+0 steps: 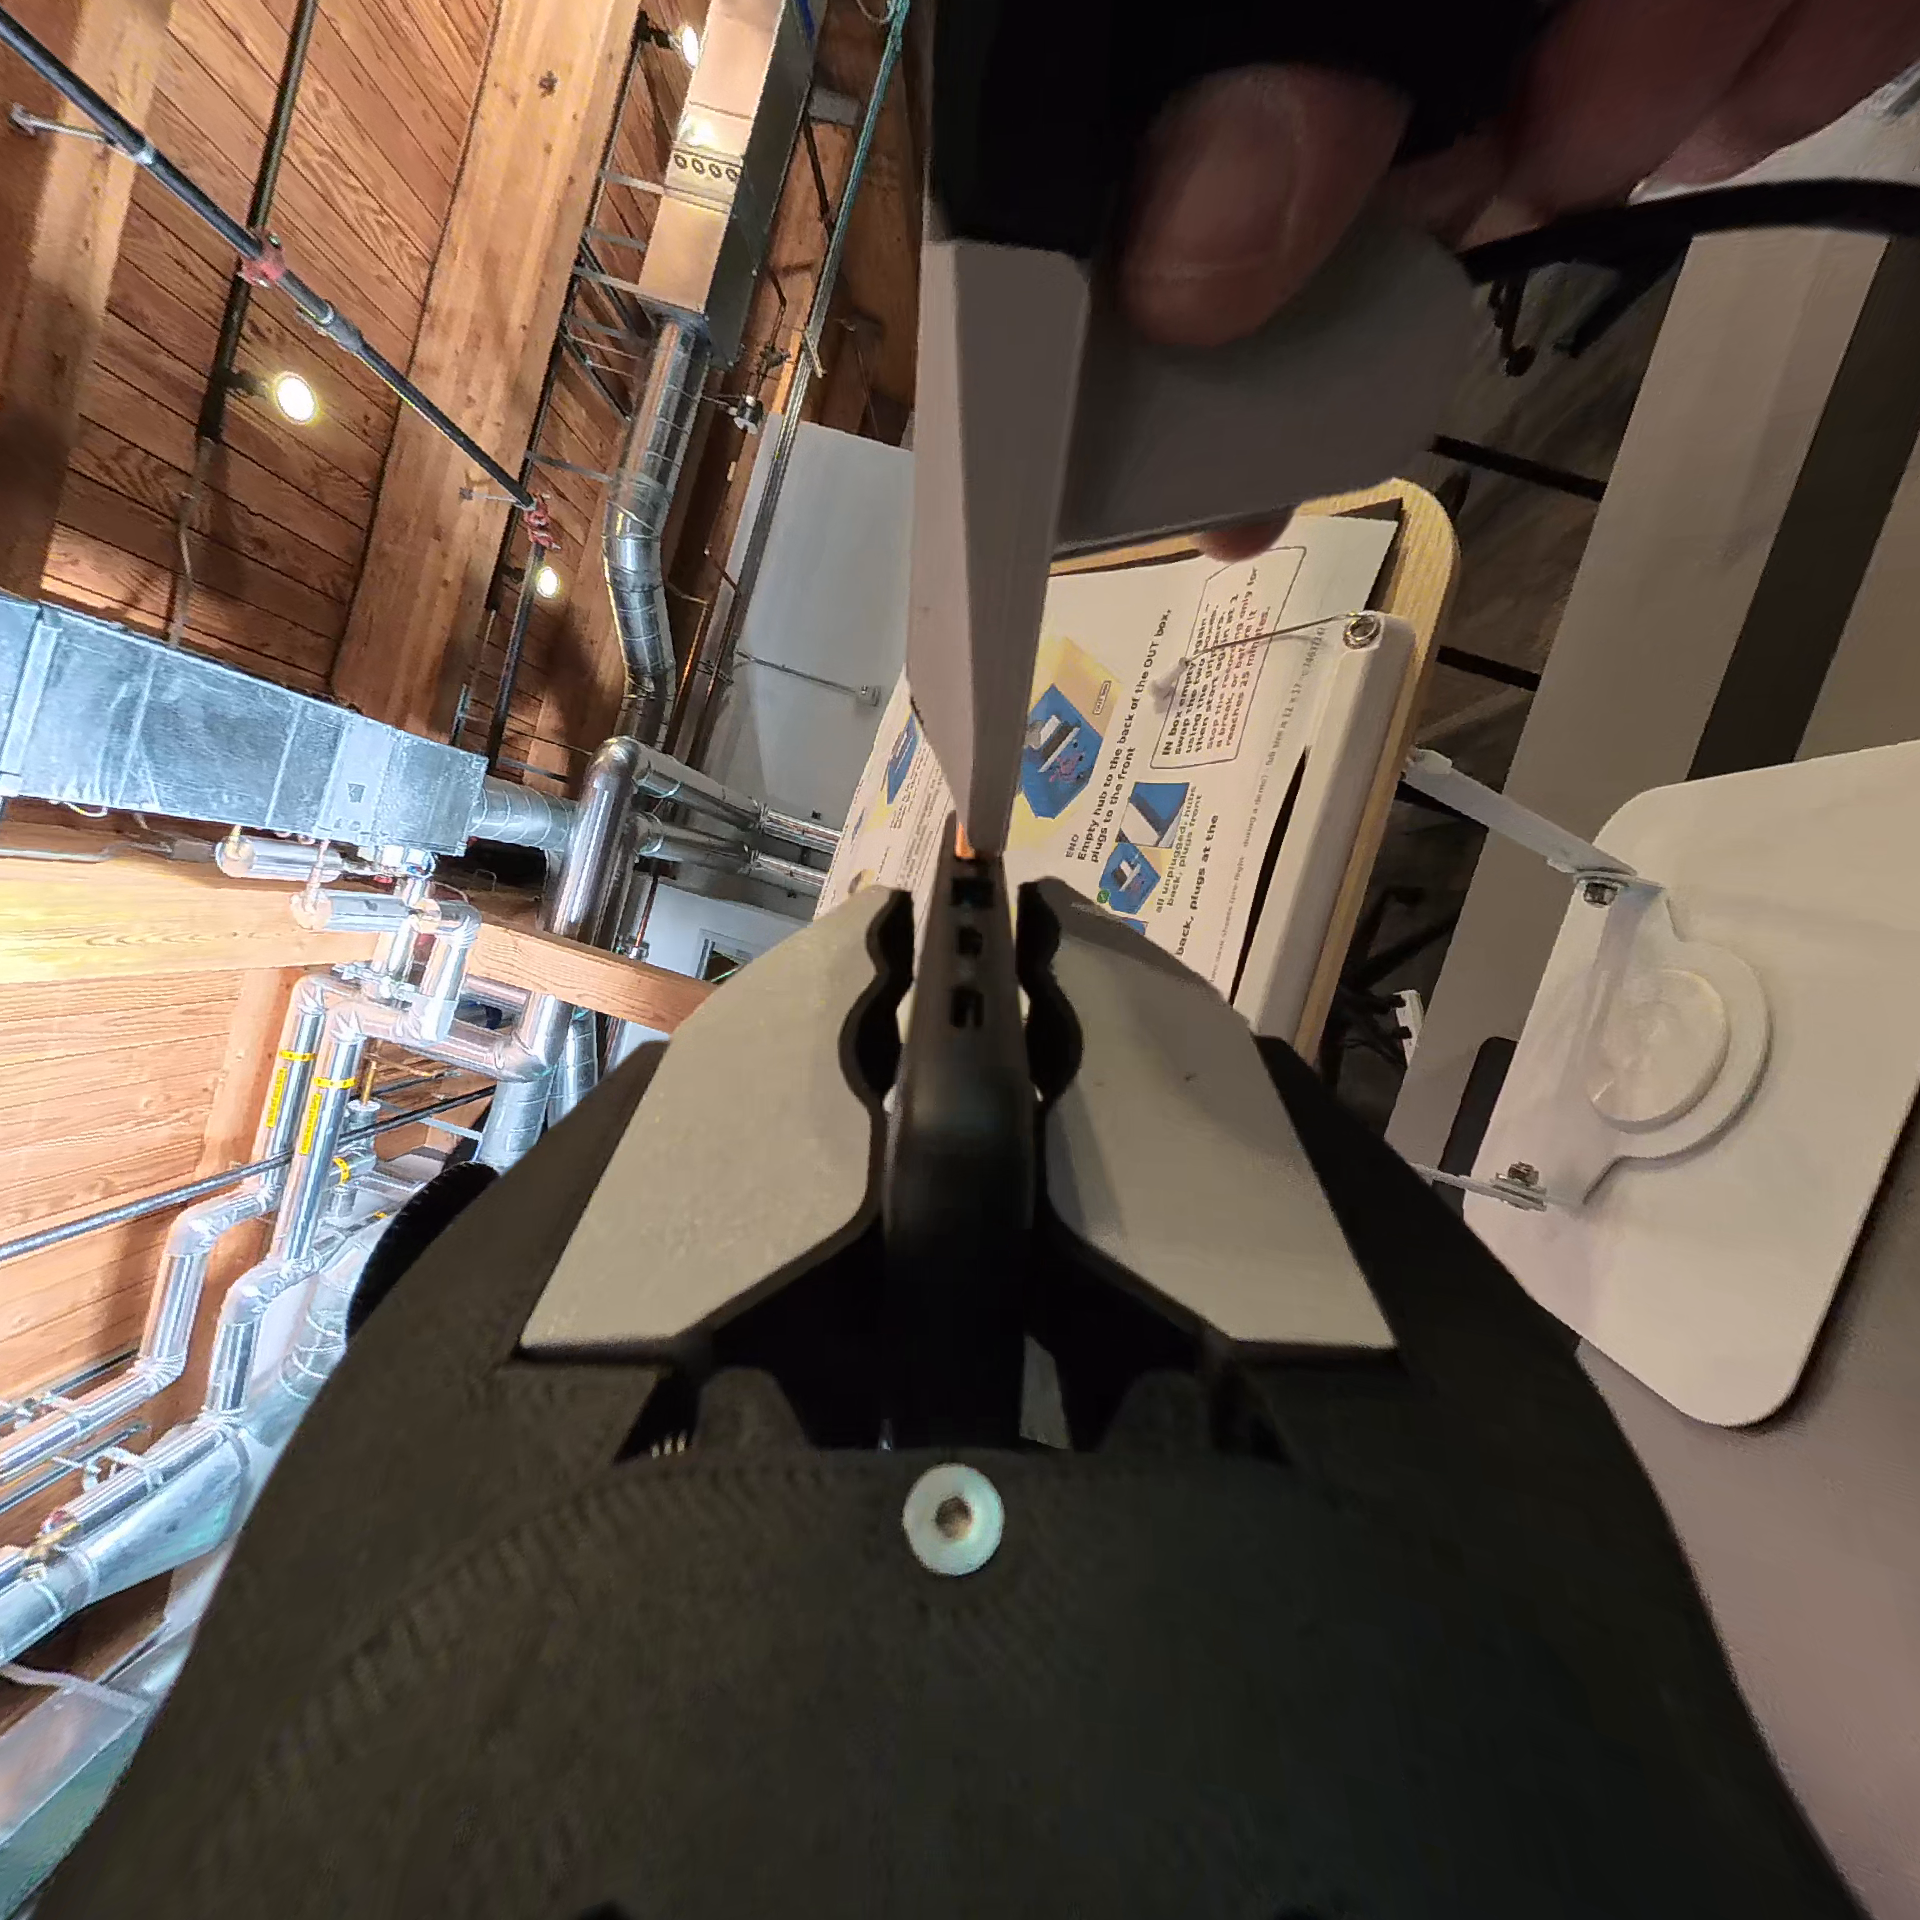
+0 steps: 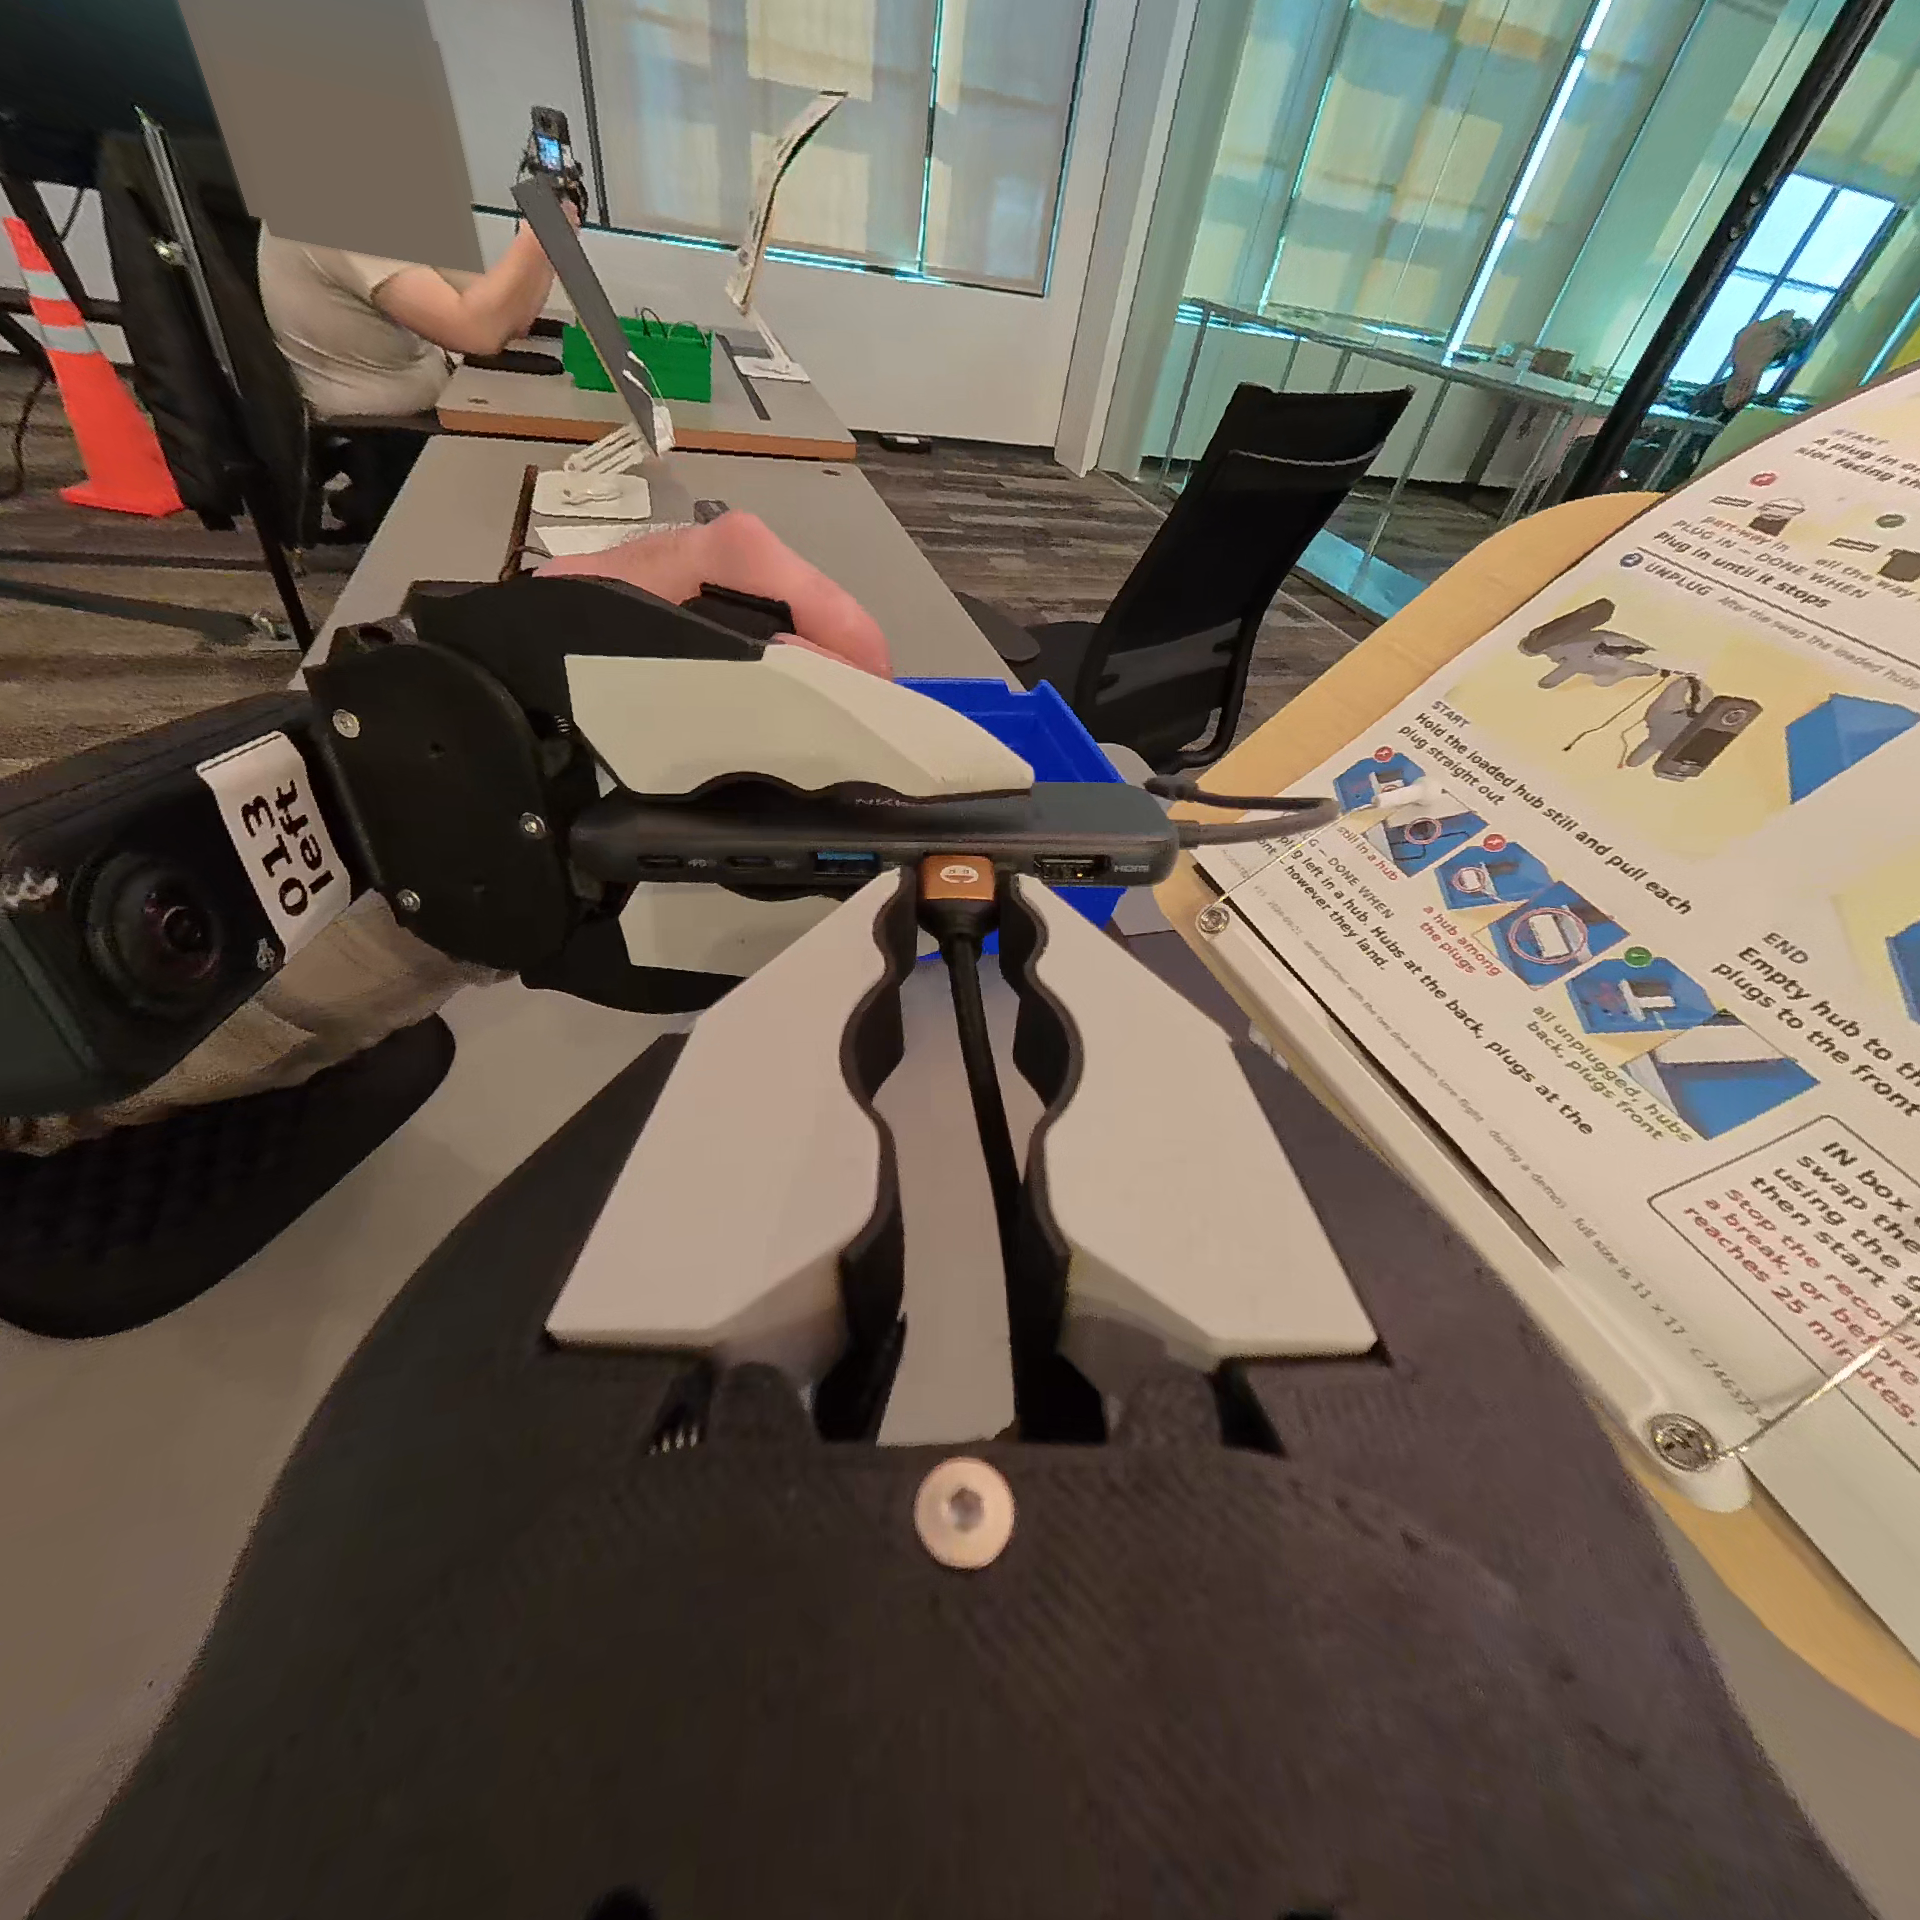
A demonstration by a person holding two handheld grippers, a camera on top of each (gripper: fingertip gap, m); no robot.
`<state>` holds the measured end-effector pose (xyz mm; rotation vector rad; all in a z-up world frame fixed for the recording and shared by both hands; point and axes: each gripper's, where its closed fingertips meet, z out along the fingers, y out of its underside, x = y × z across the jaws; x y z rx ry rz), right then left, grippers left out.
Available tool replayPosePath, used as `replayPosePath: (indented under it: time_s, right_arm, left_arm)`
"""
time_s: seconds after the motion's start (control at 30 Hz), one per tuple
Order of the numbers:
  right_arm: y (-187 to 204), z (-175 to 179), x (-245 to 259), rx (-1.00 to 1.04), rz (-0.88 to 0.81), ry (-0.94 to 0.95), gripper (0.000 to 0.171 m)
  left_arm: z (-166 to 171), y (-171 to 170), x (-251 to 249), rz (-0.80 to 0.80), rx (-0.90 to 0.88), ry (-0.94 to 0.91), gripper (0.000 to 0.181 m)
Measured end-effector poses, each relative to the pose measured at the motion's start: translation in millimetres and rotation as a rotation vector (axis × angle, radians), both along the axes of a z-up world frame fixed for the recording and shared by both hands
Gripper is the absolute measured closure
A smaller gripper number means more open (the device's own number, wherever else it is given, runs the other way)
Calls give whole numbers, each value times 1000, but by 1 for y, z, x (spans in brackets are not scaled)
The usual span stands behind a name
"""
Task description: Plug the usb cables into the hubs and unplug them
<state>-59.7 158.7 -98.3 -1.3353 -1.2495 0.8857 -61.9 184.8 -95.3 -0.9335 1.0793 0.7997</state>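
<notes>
The left wrist view looks along its own grey-and-black fingers point(image 1: 961, 914) from very close, rolled onto its side and tilted up, so the wooden plank ceiling with silver ducts point(image 1: 239, 727) fills the left of the frame.

The right wrist view sits upright and level, just behind its own fingers point(image 2: 956, 894), facing across the grey tabletop point(image 2: 894, 520) toward tall glass windows point(image 2: 831, 135).

Both views share the slim dark multi-port hub point(image 1: 961, 977) point(image 2: 883, 826), seen end-on in the left view and side-on in the right, and the white printed instruction sheet on its wooden board point(image 1: 1195, 748) point(image 2: 1621, 883).
</notes>
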Motion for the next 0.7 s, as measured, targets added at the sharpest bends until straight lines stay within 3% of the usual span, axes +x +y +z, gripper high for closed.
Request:
replayPosePath:
  time_s: [0.07,0.43,0.63,0.7]
  right_arm:
    - [4,0,0,17,-26,-1,151]
    - [0,0,-1,74,-61,18,158]
    - [-6,5,5,-3,56,39,158]
    - [-3,5,4,44,-1,27,159]
  left_arm:
    - [0,0,1,4,5,1,162]
    - [1,1,-5,15,-2,-21,162]
    - [5,-4,-1,-8,9,-30,162]
    - [3,-1,-2,13,-12,-45,162]
